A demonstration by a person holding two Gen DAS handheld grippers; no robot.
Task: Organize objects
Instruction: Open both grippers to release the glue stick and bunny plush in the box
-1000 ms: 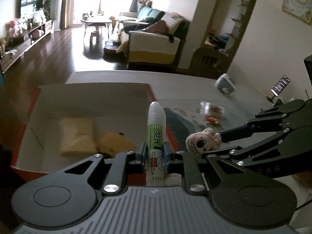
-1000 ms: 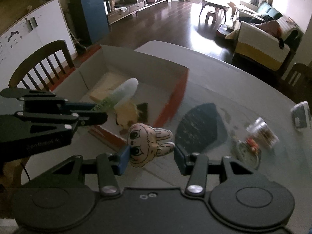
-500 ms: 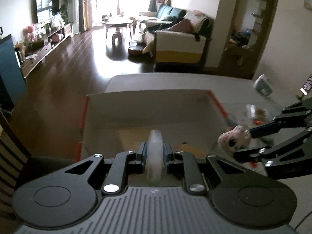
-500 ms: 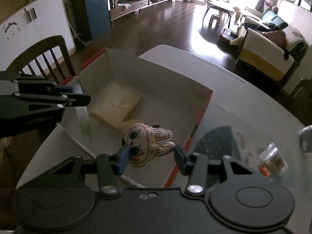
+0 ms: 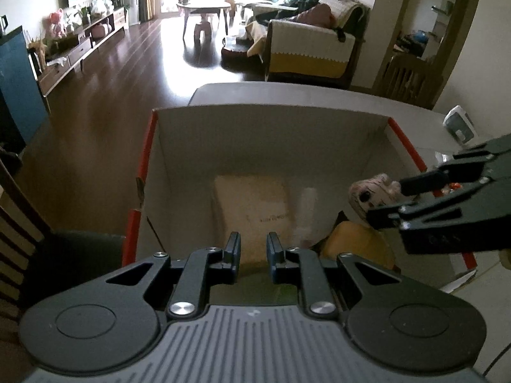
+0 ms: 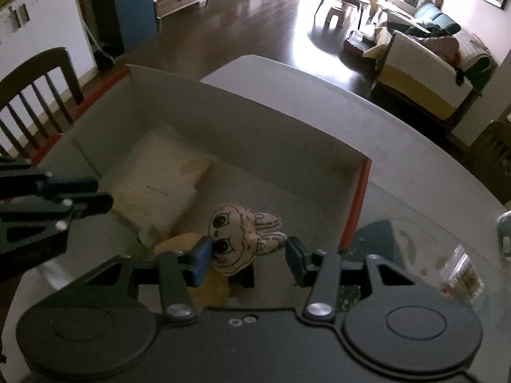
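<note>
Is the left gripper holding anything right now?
No, the left gripper is open above the box, and nothing sits between its fingers.

Pink bunny plush above open box; beige pad lies flat inside.

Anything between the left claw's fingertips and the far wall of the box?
Left wrist view: only the box floor, with a flat beige pad lying ahead of the left claw.
</note>
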